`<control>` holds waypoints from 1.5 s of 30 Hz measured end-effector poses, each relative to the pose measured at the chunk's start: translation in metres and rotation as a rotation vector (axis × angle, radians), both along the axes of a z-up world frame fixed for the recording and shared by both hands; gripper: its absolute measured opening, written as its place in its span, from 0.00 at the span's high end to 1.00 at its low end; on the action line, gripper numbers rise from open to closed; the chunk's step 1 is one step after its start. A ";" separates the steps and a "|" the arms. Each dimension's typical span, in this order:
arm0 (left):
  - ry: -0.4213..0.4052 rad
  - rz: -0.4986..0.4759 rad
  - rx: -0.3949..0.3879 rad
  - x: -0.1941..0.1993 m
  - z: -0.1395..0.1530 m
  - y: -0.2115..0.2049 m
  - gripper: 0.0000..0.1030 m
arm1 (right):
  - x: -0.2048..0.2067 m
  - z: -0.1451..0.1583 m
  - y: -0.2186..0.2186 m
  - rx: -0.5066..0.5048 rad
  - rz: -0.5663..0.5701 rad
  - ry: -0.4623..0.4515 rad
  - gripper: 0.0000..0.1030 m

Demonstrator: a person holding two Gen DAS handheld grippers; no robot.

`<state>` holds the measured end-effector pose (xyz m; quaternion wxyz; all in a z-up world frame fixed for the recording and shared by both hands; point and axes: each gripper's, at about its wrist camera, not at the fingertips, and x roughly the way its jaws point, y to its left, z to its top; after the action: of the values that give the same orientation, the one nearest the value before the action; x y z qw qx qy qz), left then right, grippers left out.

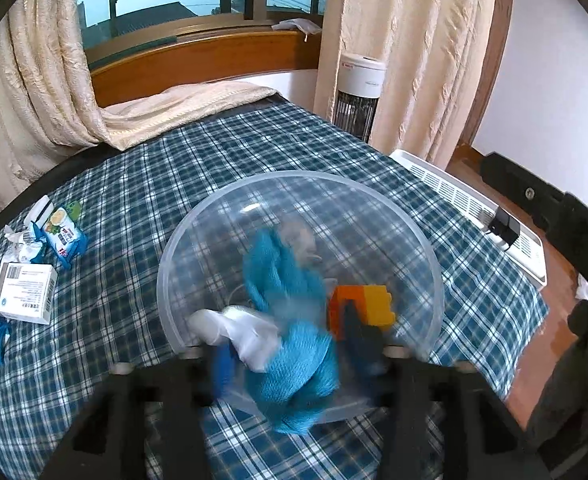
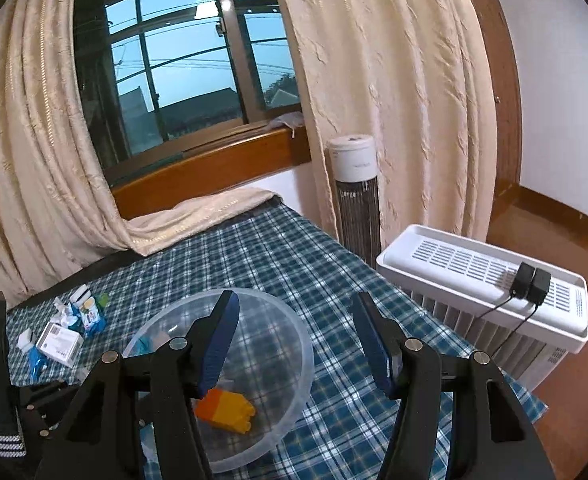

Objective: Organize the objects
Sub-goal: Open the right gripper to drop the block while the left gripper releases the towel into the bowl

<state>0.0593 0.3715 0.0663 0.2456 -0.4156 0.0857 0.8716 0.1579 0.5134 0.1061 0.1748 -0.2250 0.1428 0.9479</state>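
Note:
A clear plastic bowl (image 1: 406,220) stands on the blue plaid table; it also shows in the right wrist view (image 2: 302,344). Inside lie an orange-and-yellow toy block (image 1: 368,306) (image 2: 227,404) and a grey-white item. My left gripper (image 1: 289,348) hangs over the bowl's near side with blurred blue knitted cloth (image 1: 281,280) and a white piece (image 1: 245,332) between its fingers; whether the jaws grip the cloth is unclear. My right gripper (image 2: 298,344) is open and empty, above the bowl's right half.
At the table's left lie a white box (image 1: 25,298) (image 2: 59,344), blue snack packets (image 1: 65,236) and small white bottles. A cream curtain drapes onto the far edge. A white heater (image 2: 482,292) and tower fan (image 2: 356,196) stand right.

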 end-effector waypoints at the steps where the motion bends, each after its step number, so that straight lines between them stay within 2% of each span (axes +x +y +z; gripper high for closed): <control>1: 0.018 0.011 0.010 0.000 0.002 -0.003 0.19 | 0.000 -0.001 0.001 -0.002 -0.001 -0.003 0.41; 3: 0.052 0.023 0.020 0.002 0.007 -0.008 0.19 | -0.001 -0.003 0.002 -0.007 -0.007 -0.006 0.41; 10: 0.033 0.040 0.049 -0.005 0.007 -0.029 0.17 | -0.007 -0.010 -0.005 -0.003 -0.002 -0.030 0.41; 20: -0.011 -0.065 0.111 0.005 0.003 -0.038 0.15 | -0.014 -0.022 -0.002 -0.001 -0.018 -0.069 0.41; 28: -0.034 -0.064 0.165 -0.001 0.006 -0.052 0.15 | -0.013 -0.027 0.002 -0.031 -0.021 -0.078 0.41; 33: -0.037 -0.111 0.189 0.008 0.009 -0.053 0.15 | -0.014 -0.029 -0.002 -0.020 -0.029 -0.086 0.41; 40: -0.009 -0.184 0.150 0.018 0.005 -0.044 0.13 | -0.022 -0.038 -0.014 0.003 -0.004 -0.120 0.41; 45: -0.003 -0.148 0.061 0.006 -0.013 -0.040 0.13 | -0.026 -0.044 -0.018 0.007 0.009 -0.135 0.41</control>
<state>0.0655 0.3312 0.0533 0.3222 -0.4019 0.0894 0.8525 0.1324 0.4953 0.0624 0.1803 -0.2883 0.1263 0.9319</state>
